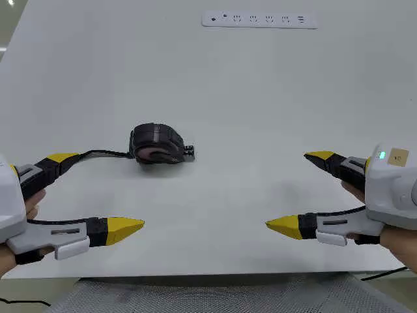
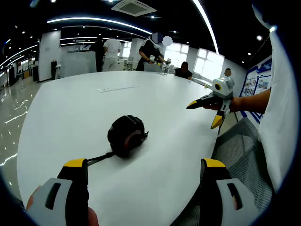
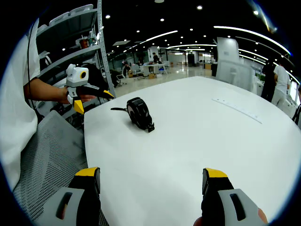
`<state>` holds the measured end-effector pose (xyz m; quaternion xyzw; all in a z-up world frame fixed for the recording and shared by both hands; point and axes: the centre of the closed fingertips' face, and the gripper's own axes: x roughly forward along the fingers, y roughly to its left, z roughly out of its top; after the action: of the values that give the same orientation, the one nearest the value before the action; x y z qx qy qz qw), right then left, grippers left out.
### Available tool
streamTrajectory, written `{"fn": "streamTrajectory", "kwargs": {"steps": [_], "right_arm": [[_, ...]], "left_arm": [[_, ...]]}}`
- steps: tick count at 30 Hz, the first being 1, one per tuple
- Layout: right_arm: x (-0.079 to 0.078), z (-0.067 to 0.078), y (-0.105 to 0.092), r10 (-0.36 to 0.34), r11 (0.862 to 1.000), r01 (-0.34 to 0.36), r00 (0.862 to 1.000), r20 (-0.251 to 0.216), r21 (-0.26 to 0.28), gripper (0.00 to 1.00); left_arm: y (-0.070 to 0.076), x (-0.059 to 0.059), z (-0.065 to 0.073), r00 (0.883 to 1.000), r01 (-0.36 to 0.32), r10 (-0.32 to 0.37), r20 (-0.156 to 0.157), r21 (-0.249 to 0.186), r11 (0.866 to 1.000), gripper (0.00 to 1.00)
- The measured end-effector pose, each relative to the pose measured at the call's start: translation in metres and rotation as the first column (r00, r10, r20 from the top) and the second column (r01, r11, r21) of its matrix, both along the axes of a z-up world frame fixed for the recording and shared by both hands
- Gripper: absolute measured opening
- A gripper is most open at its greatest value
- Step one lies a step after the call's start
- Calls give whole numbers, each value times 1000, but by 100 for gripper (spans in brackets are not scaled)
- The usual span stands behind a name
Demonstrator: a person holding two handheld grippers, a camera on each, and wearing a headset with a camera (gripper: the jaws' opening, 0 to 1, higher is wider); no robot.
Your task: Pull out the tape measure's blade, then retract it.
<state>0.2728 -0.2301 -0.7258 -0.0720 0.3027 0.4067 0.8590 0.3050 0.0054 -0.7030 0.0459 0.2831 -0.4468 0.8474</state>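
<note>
White table, open hall around it.
Table: white top, rounded edge. Power strip lies flat at the table's far edge. Grey mesh surface just below its near edge. Metal shelving beside the table; people stand beyond it.

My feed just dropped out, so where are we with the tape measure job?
Nothing looks done yet: the tape measure lies on the white table with its blade inside the case. Nothing is in hand: the left gripper and right gripper hover with fingers open, apart from it on either side. Left to do: grip the case, pull the blade out, then retract it.
</note>
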Motion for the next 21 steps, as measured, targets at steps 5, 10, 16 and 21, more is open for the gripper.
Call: {"fn": "streamTrajectory", "kwargs": {"steps": [5, 10, 16, 21], "right_arm": [[1, -2, 1, -1, 1000, 1, 1000, 1, -2, 94], [1, -1, 1, 5, 1000, -5, 1000, 4, 2, 92], [5, -2, 1, 15, 1000, -15, 1000, -5, -2, 90], [9, -2, 3, 27, 1000, -27, 1000, -5, -1, 89]], "left_arm": [[0, 1, -1, 1000, 0, 0, -2, 1, 1000, 98], [-1, 0, -2, 1000, 6, -6, -23, 1, 1000, 96], [-4, 1, -3, 999, 24, -24, -27, -1, 1000, 94], [-4, 3, -3, 999, 36, -36, -29, 3, 999, 87]]}}
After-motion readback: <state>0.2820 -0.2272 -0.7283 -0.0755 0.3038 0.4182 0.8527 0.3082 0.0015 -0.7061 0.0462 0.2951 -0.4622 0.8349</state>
